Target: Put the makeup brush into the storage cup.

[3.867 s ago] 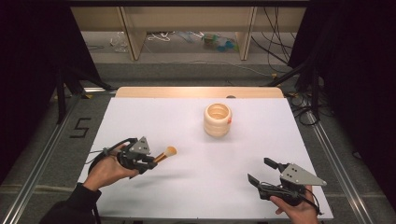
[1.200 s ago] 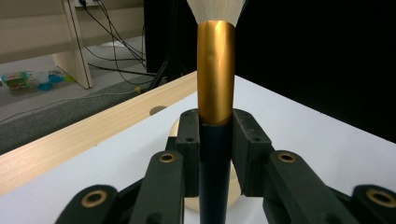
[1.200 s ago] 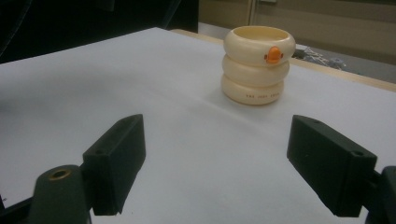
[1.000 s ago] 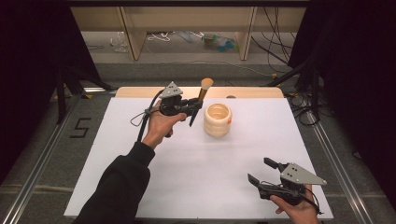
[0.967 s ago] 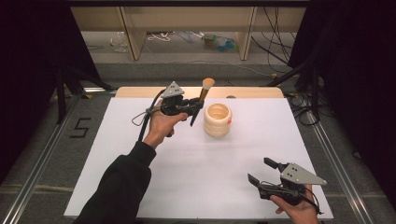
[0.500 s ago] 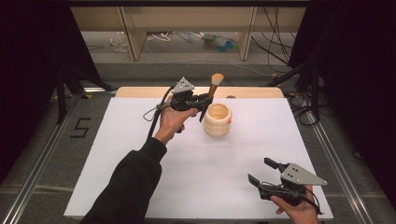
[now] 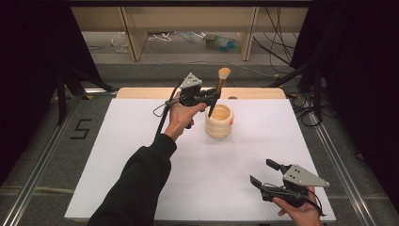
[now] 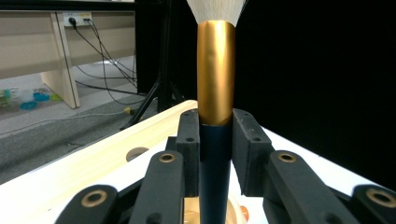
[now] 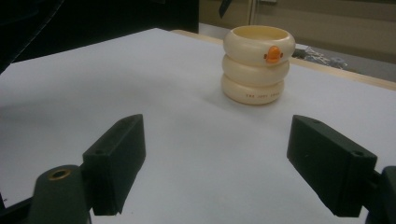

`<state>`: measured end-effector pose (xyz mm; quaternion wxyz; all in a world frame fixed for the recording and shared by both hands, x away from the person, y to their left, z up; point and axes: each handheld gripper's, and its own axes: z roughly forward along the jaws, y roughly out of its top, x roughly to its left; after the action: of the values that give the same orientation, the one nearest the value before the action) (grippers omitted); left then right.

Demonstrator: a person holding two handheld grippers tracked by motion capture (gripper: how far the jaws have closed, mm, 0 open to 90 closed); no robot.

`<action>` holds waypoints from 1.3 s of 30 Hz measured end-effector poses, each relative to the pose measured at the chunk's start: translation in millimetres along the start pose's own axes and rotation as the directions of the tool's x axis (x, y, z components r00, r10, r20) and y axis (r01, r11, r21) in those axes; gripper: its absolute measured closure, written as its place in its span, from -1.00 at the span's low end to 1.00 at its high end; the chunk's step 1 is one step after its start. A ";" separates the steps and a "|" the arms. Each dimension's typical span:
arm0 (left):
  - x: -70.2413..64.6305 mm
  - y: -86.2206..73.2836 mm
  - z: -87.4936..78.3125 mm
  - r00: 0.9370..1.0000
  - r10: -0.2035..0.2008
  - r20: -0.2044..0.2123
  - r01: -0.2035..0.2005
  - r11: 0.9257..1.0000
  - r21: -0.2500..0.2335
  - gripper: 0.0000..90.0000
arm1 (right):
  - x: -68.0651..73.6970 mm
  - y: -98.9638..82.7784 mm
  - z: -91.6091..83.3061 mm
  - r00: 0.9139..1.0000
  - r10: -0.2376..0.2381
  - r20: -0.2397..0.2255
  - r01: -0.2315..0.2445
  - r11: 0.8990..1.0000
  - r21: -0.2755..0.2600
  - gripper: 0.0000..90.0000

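Left gripper (image 7: pixel 210 96) raised over the far half of the white table (image 7: pixel 141 155), just left of the cream ribbed holder (image 7: pixel 219 121), jaws clamped on the dark handle of a makeup brush (image 7: pixel 217 89). Brush held close to upright, slightly tilted, pale bristle head up, dark lower end dipping at or just inside the holder's left rim; contact with the holder not clear from above. In the left gripper view, both black jaw pads pressed flat against the navy handle of the brush (image 8: pixel 215 93), right under the gold ferrule, white bristles cut off at the top edge, a sliver of the holder's rim visible below between the jaws. Right gripper (image 7: pixel 268 175) low at the near right corner of the table, held in the person's right hand (image 7: pixel 301 212), jaws spread wide with nothing between them, well apart from the holder. In the right gripper view, holder (image 9: pixel 258 63) standing upright on the white surface, three stacked rounded rings, an orange dot on the top ring, small print on the bottom ring too small to read. Dark sleeve (image 7: pixel 136 183) reaching diagonally across the table from the near edge.
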<state>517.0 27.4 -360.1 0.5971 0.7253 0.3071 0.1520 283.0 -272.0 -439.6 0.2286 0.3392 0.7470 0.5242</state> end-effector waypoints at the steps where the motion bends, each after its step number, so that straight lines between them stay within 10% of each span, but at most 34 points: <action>1: 0.4 0.0 1.5 1.000 -0.006 0.001 0.006 1.000 0.000 0.65 | -0.3 -0.1 -0.1 1.000 -0.001 -0.008 0.001 1.000 0.000 -0.55; 39: 0.3 0.6 32.5 0.999 -0.016 -0.042 0.014 0.999 -0.044 0.65 | 1.1 0.9 -0.1 1.000 -0.008 -0.012 0.008 1.000 -0.009 -0.55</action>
<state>536.4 2.4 -367.4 0.6072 0.7064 0.3217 0.1697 282.4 -271.1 -438.7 0.2274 0.3320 0.7475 0.5286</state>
